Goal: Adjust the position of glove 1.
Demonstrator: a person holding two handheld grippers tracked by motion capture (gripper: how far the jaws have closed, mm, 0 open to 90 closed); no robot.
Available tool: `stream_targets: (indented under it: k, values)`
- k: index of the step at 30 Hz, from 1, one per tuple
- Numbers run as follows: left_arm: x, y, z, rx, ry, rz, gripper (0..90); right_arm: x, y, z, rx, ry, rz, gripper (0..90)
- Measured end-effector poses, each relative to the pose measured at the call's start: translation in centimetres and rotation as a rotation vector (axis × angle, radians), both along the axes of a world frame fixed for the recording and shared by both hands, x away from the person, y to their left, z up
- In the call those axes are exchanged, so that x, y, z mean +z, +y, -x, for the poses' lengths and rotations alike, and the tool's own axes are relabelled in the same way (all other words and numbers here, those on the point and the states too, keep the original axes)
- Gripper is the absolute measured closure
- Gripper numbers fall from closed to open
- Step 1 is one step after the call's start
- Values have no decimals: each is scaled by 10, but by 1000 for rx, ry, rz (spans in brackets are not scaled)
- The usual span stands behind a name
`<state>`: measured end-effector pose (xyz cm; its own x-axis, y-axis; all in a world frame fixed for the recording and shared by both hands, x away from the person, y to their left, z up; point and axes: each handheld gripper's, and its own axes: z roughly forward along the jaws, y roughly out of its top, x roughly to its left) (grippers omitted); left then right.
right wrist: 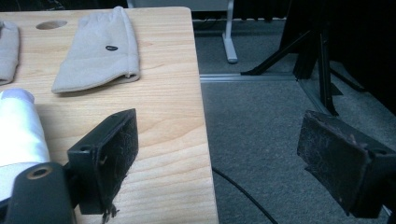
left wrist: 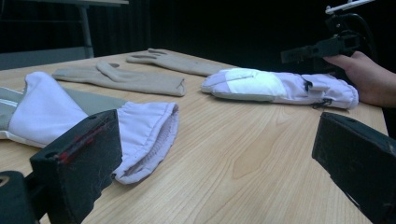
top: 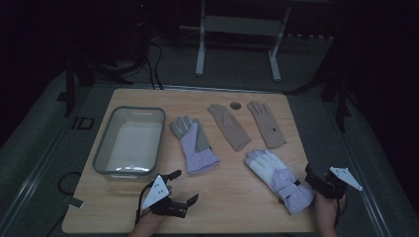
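Both sets of jaws stand wide apart, empty — the left gripper [top: 181, 186] low over the surface [top: 232, 202] near the left lilac ski glove's [top: 195, 146] cuff, the right gripper [top: 313, 177] just beside the right lilac ski glove [top: 279, 177] at the surface's edge.

The right gripper [right wrist: 219, 154] has its two black jaws spread wide — the left one over the wooden table [right wrist: 173, 140], the right one out over the grey carpet [right wrist: 261, 121]. The table's edge runs between them. A beige glove [right wrist: 100, 51] lies flat near the far corner, a small dark tag on it. Just beyond it is a round hole [right wrist: 51, 24] in the tabletop. A second beige glove [right wrist: 8, 51] shows at the left edge. A white cuff [right wrist: 18, 126] sits beside the left jaw — touching or not, unclear. A cable [right wrist: 243, 193] crosses the carpet.
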<state>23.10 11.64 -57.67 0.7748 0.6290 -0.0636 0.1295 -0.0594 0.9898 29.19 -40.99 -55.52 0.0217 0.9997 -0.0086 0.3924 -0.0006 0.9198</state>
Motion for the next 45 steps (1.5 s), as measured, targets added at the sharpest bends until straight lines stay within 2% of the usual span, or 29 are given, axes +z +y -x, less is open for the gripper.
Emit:
stream_targets:
  k: [5, 6, 10, 11, 13, 16, 17, 22, 24, 25, 26, 30, 33, 36, 39, 41, 42, 43, 45]
  values:
    - [0, 0, 0, 1, 3, 1, 21, 6, -2, -1, 12, 5, -10, 123]
    - [0, -1, 0, -2, 2, -1, 20, 16, -2, -2, 27, -6, -18, 122]
    - [0, -1, 0, -1, 1, -2, 21, 36, 0, -4, 62, -5, -34, 113]
    - [0, 0, 0, 0, 2, -1, 21, 36, 0, -4, 62, -5, -34, 113]
    - [0, 0, 0, 2, 4, 1, 21, 53, 4, -6, 67, -4, -6, 113]
    - [0, -1, 0, 1, 1, -2, 20, 71, 7, -10, 107, 1, -1, 140]
    - [0, -1, 0, 2, 2, -3, 21, 77, 9, -11, 107, -12, 6, 141]
    - [0, 0, 0, 1, 5, 2, 20, 106, 17, -20, 167, -5, -12, 147]
    - [0, 0, 0, 1, 6, 3, 21, 116, 20, -23, 182, -8, -14, 153]
    - [0, 0, 0, 1, 6, 3, 20, 116, 20, -23, 182, -8, -14, 153]
    - [0, 0, 0, 1, 6, 3, 20, 125, 25, -26, 209, -24, -17, 160]
    - [0, 0, 0, 2, 4, 2, 21, 140, 36, -31, 259, -37, -21, 159]
    - [0, 0, 0, 4, 4, 3, 20, 149, 49, -35, 292, -52, -8, 160]
    - [0, -1, 0, 4, 4, 0, 20, 155, 63, -40, 338, -50, -22, 140]
    - [0, -1, 0, 4, 3, 0, 21, 158, 74, -43, 366, -43, -20, 133]
    - [0, -1, 0, 4, 1, 0, 20, 159, 92, -48, 423, -37, -18, 129]
    - [0, -1, 0, 4, 1, 0, 21, 159, 92, -48, 423, -37, -18, 129]
    - [0, 0, 0, 4, 0, 0, 20, 160, 102, -51, 453, -34, -18, 128]
    - [0, 0, 0, 3, 1, 0, 20, 160, 111, -54, 483, -31, -16, 130]
